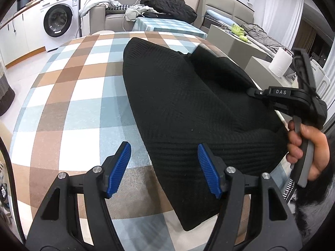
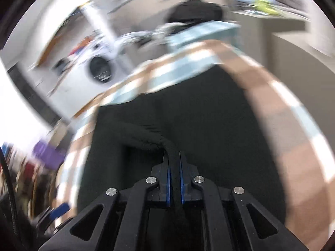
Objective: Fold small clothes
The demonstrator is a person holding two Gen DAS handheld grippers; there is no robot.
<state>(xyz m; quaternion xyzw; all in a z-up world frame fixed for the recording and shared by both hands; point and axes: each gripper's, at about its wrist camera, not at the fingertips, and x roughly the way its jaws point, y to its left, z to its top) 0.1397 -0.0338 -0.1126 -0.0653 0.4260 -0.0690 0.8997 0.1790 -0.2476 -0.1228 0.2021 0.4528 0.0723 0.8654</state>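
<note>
Left wrist view: left tongs [image 1: 164, 167] spread wide, holding nothing, hovering low over the near edge of the black knit garment [image 1: 178, 108]. The garment lies on the checked cloth of the desk [image 1: 69, 96], right of centre, running from the near edge toward the far side. A folded-over flap [image 1: 222, 71] sits on its right side. Right tongs [image 1: 254, 92] come in from the right at that flap, with the person's hand [image 1: 303, 146] on the handle. From this angle it can't be confirmed what they pinch.

Right wrist view: heavy motion blur, the background is smeared. Right tongs [image 2: 174, 167] are clenched on a bunched ridge of black knit fabric [image 2: 150, 138], which rises off the rest of the garment below. The garment fills the middle of the view, with checked cloth around it.

Risks, as judgement:
- The pinch is a narrow bunch, not a clean edge. The knit may slide out if the pull is fast, and the blur suggests a fast move.
- The left tongs pin nothing, so the whole garment may drag across the cloth instead of folding.
- A bunched grip may leave a crooked crease or double layer.
- The garment lies near the desk's right edge, so a drag that way could spill it over.
</note>
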